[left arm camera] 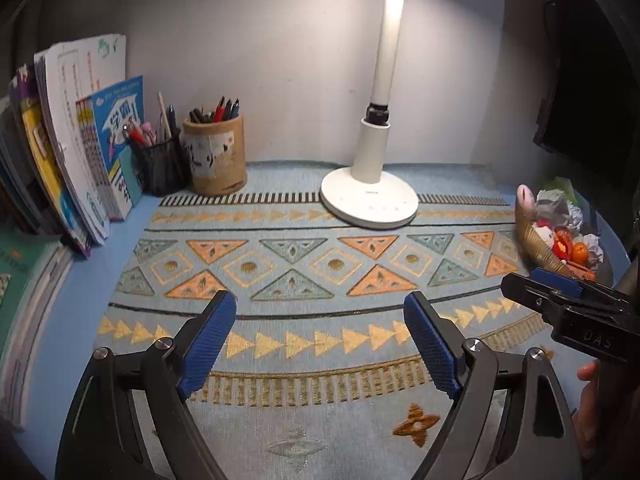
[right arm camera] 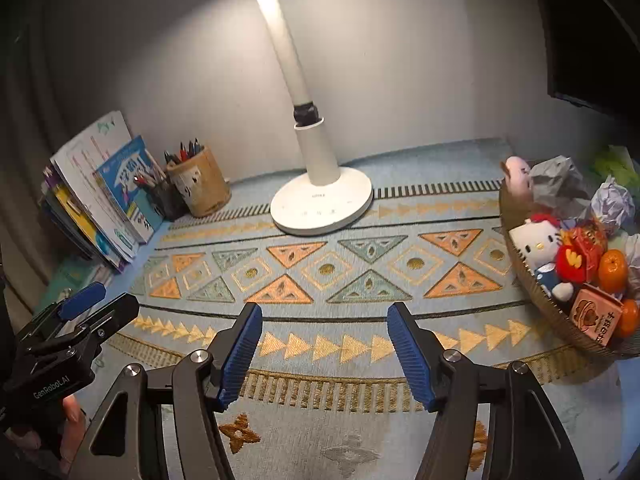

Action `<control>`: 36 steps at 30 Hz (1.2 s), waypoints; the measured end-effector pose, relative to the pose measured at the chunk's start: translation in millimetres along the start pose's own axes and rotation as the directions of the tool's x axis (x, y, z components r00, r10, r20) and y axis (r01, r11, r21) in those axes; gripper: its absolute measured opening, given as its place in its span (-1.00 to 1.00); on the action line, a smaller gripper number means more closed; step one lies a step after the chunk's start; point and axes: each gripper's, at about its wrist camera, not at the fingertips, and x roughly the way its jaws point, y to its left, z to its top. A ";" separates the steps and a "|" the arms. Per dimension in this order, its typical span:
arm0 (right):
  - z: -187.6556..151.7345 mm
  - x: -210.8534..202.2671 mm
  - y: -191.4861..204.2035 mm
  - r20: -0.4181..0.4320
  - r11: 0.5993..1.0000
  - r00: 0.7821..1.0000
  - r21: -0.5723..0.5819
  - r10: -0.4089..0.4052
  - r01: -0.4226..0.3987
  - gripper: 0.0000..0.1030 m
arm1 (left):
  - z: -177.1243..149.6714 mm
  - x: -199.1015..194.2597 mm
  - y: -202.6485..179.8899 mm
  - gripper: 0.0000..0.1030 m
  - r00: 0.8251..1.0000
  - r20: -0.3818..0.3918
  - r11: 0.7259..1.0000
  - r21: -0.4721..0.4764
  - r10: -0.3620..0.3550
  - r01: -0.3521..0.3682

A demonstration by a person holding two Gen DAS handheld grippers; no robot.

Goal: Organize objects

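A woven basket (right arm camera: 532, 300) at the right holds a Hello Kitty plush (right arm camera: 534, 240), a pink plush (right arm camera: 518, 176), tangerines (right arm camera: 612, 270), red toys, a small orange box (right arm camera: 596, 314) and crumpled paper (right arm camera: 612, 204); it also shows in the left wrist view (left arm camera: 536, 244). My left gripper (left arm camera: 320, 336) is open and empty above the patterned mat (left arm camera: 320, 256). My right gripper (right arm camera: 324, 344) is open and empty above the mat (right arm camera: 328, 268), left of the basket. Each gripper shows at the edge of the other's view.
A white desk lamp (left arm camera: 370, 196) stands at the back middle. A bamboo pen holder (left arm camera: 216, 156) and a black mesh pen cup (left arm camera: 160, 164) stand at the back left beside leaning books (left arm camera: 80, 152). A dark monitor (left arm camera: 580, 80) hangs at the right.
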 end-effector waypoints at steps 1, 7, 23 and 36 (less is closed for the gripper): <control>-2.7 8.4 3.6 -0.013 1.000 1.000 -0.008 -0.005 0.005 0.23 | -3.7 5.8 2.6 0.65 1.000 -0.011 1.000 -0.006 0.005 -0.005; -11.0 38.7 10.8 -0.062 0.999 0.997 -0.029 -0.045 0.044 0.23 | -17.3 30.5 12.8 0.65 0.999 -0.036 0.998 -0.056 0.010 -0.012; -30.0 73.2 -4.6 -0.111 0.990 0.984 -0.050 -0.140 0.135 0.23 | -35.4 72.7 3.5 0.65 0.987 -0.138 0.992 -0.082 0.080 -0.091; -35.0 77.1 -6.8 -0.112 0.986 0.980 -0.047 -0.164 0.160 0.23 | -42.4 88.6 -0.6 0.99 0.975 -0.204 0.994 -0.053 0.083 -0.096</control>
